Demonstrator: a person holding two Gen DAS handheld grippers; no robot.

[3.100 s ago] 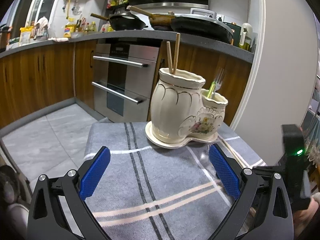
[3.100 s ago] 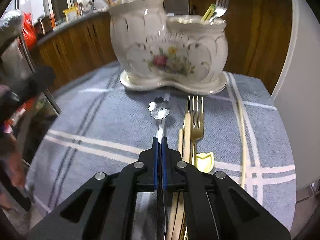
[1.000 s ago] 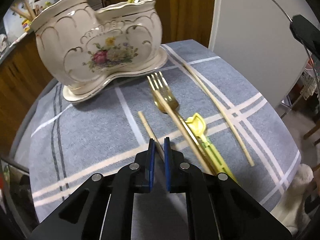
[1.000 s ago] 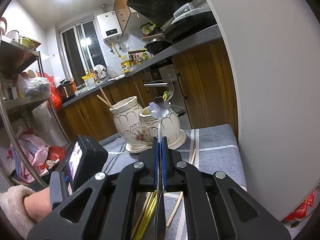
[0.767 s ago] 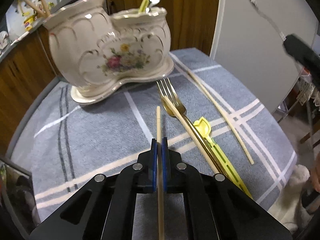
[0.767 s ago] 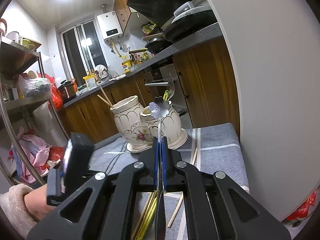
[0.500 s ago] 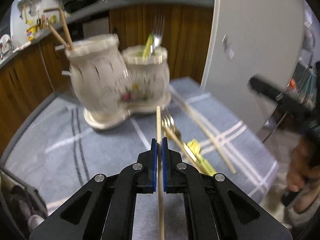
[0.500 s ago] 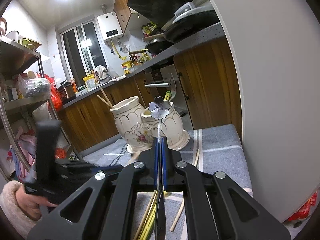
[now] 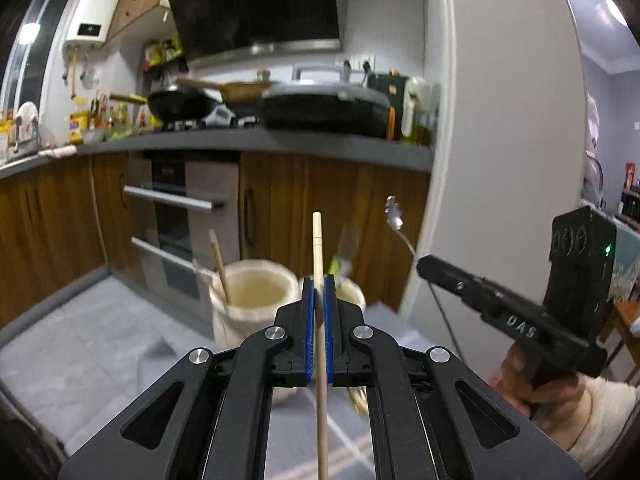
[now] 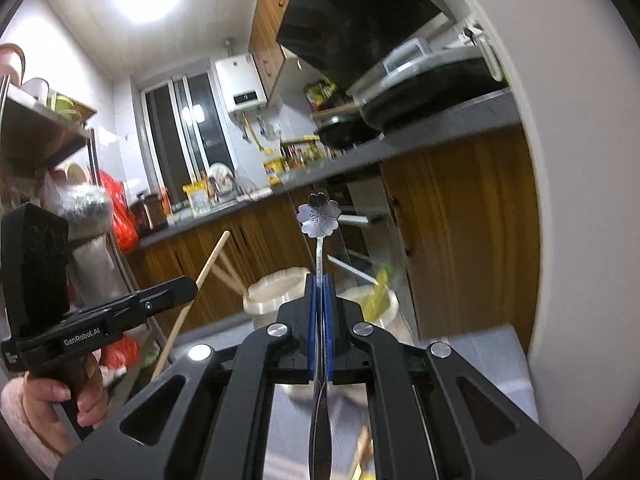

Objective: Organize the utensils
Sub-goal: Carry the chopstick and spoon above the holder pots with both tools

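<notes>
The left claw is clamped on a wooden chopstick, whose shaft runs upright between the blue pads and stands above them, lifted off the tabletop. Just beyond it sits the cream two-pot ceramic holder, blurred; its larger pot holds a chopstick leaning left, and the smaller pot seems to hold something yellow-green. The grey cloth-covered tabletop carries the holder.

The right claw pinches a thin metal spoon with a flower-shaped end pointing up, held in the air near the holder. From the left wrist view this claw appears to the right, the spoon's flower end raised above the smaller pot. Behind are wooden cabinets and a dark counter with pans.
</notes>
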